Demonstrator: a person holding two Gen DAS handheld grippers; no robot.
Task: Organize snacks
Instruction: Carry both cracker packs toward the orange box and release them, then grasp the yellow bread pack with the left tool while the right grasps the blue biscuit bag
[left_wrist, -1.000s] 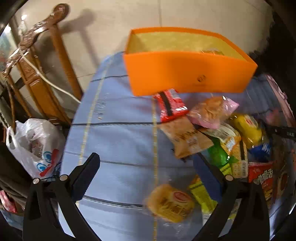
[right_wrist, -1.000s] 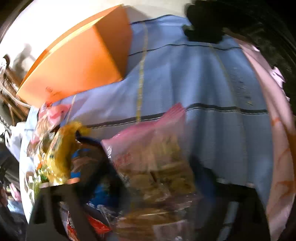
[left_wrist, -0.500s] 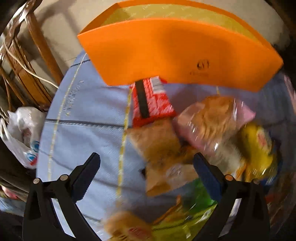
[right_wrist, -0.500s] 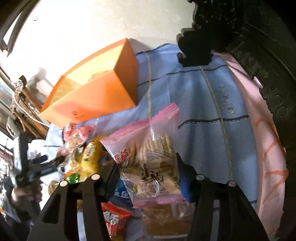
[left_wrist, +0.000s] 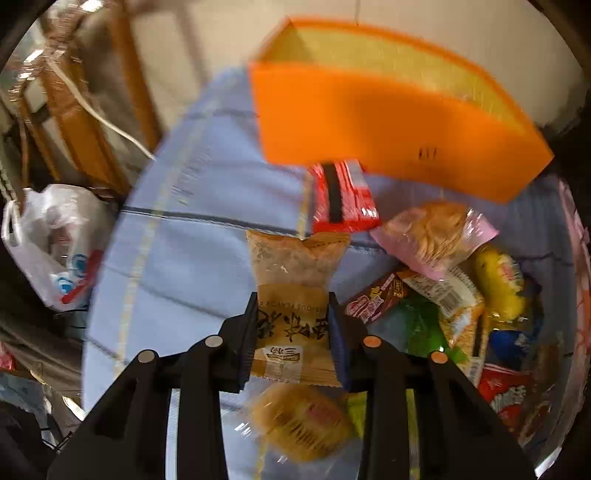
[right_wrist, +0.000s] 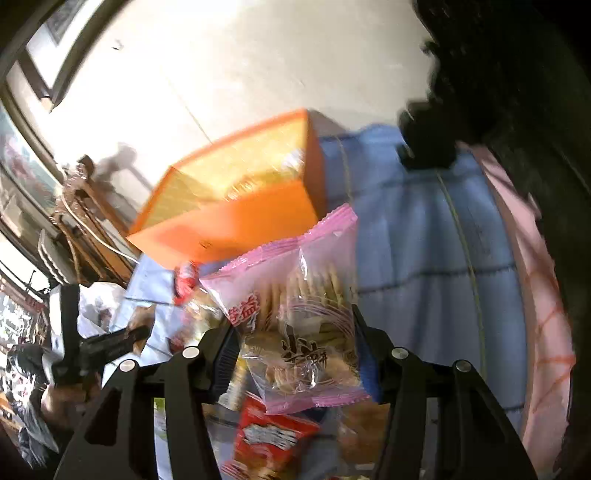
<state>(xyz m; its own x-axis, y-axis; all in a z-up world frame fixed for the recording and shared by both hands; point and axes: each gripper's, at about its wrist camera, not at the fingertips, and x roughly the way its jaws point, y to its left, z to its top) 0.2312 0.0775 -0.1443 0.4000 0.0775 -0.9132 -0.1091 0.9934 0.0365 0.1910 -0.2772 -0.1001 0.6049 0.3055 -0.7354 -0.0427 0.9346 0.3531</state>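
Note:
My left gripper is shut on a tan snack packet and holds it above the blue tablecloth. An open orange box stands behind it, with a red packet at its foot. My right gripper is shut on a pink-edged clear bag of crackers, held in the air in front of the orange box. The left gripper also shows at the lower left of the right wrist view.
A pile of snack packets lies right of my left gripper, and a yellow bun packet below it. A white plastic bag and a wooden chair are off the table's left. A dark carved furniture piece stands at the right.
My left gripper has closed on the tan packet and lifted it. My right gripper has raised the cracker bag higher and nearer the orange box.

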